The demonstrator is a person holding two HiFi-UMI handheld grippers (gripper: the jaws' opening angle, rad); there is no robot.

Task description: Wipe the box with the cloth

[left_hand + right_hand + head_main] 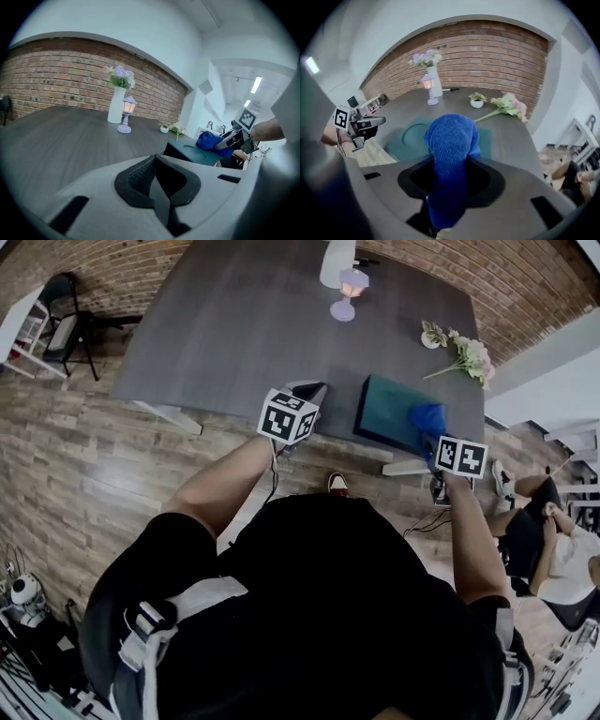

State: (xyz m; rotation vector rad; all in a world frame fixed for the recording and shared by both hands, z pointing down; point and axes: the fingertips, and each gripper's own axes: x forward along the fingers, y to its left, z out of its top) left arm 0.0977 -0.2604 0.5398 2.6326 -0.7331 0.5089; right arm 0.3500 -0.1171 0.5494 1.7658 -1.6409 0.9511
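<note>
A flat teal box (392, 413) (487, 140) lies near the front right edge of the grey table (244, 324). My right gripper (433, 432) (450, 173) is shut on a blue cloth (427, 417) (452, 140), which bulges out over the box's near right corner. In the left gripper view the box (192, 153) and cloth (211, 140) show at the right, with the right gripper behind them. My left gripper (305, 399) (155, 180) is shut on nothing and hovers at the table's front edge, left of the box.
A white vase of flowers (117, 101) and a small lilac lamp (347, 294) (125, 117) stand at the table's far side. A small pot (432, 335) and a loose flower bunch (469, 357) lie at the far right. A black chair (66, 320) stands at the left. A person (553, 549) sits at the right.
</note>
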